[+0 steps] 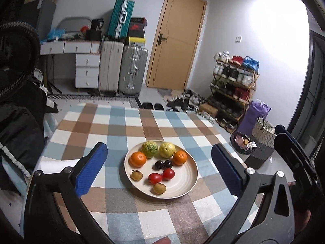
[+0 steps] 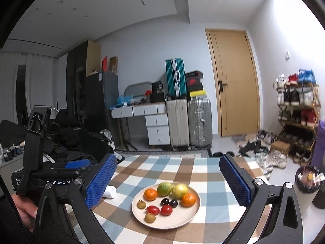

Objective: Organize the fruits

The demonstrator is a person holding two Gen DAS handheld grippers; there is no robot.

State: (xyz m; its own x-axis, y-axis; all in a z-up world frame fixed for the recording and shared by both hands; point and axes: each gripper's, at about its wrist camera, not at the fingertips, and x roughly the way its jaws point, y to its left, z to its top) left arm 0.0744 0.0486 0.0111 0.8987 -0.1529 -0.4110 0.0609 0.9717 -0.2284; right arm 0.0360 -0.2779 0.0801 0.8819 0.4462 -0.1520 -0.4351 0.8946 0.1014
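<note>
1. Nearest the lens in the left wrist view, the left gripper has its jaws spread wide, with nothing between the blue pads; the plate shows in the gap.
2. The right gripper is likewise wide open and empty, its blue fingers framing the same plate from above.
3. The cream plate sits on the checked tablecloth, near the table's front edge and in the centre of both views.
4. On the plate, in the left wrist view: a green fruit at 11 o'clock and a yellow-green fruit at 12 o'clock, touching each other.
5. One orange lies at 9 o'clock, another orange at 2 o'clock.
6. Two dark cherries lie side by side at the plate's middle.
7. Two red tomatoes lie just below the cherries, toward 6 o'clock.
8. A small brown fruit lies at 8 o'clock, a second brown fruit at 6 o'clock.
9. In the right wrist view, a white roll lies on the cloth at 9 o'clock from the plate, beside the left gripper's body.
10. Beyond the table stand suitcases, a wooden door and a shoe rack.
</note>
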